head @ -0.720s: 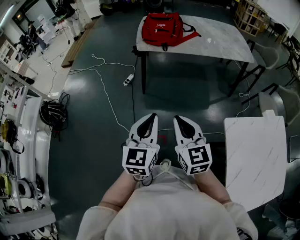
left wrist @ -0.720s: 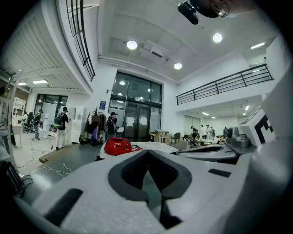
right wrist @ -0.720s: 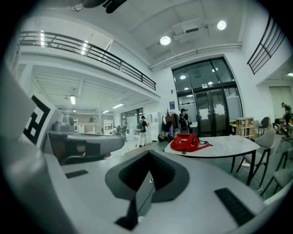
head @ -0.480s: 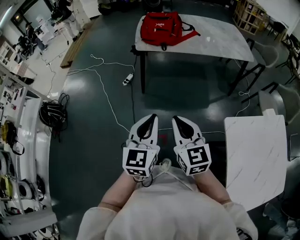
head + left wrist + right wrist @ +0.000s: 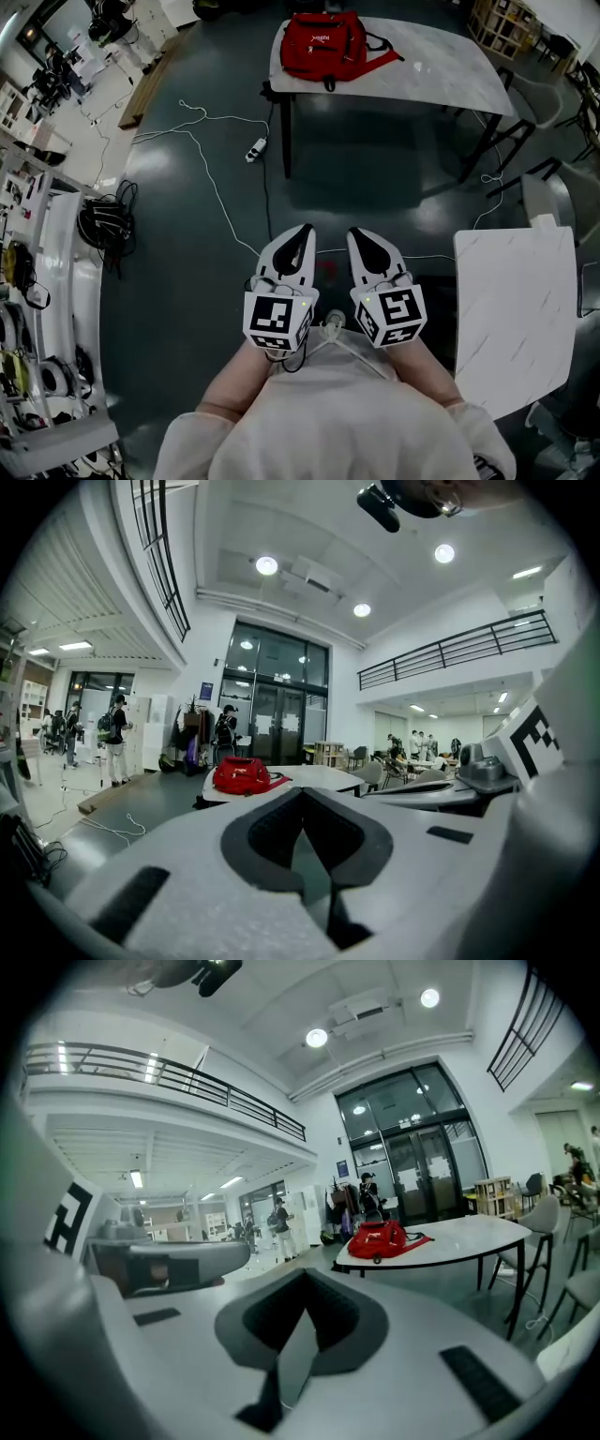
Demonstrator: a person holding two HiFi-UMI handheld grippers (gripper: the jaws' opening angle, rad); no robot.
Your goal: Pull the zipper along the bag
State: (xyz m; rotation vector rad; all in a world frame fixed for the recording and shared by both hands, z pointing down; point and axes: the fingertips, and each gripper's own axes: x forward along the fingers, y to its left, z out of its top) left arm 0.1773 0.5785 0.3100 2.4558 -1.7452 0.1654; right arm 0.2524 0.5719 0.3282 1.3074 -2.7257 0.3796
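Observation:
A red bag (image 5: pixel 323 42) lies on the far marble table (image 5: pixel 431 75), well away from both grippers. My left gripper (image 5: pixel 306 229) and right gripper (image 5: pixel 356 234) are held side by side close to the person's body, over the dark floor. Both point toward the table, jaws shut with nothing between them. In the left gripper view the red bag (image 5: pixel 242 775) shows small beyond the shut left gripper (image 5: pixel 303 795). In the right gripper view the red bag (image 5: pixel 380 1238) sits on the table (image 5: pixel 459 1235), beyond the shut right gripper (image 5: pixel 306 1279).
A second white marble table (image 5: pixel 511 319) stands close at the right. A white cable (image 5: pixel 214 187) and power strip (image 5: pixel 255 150) lie on the floor ahead on the left. Chairs (image 5: pixel 553 197) stand at the right and racks (image 5: pixel 37 281) at the left. People (image 5: pixel 117 738) stand far off.
Both grippers stay side by side and shut. The table with the red bag sits slightly higher in the head view than before.

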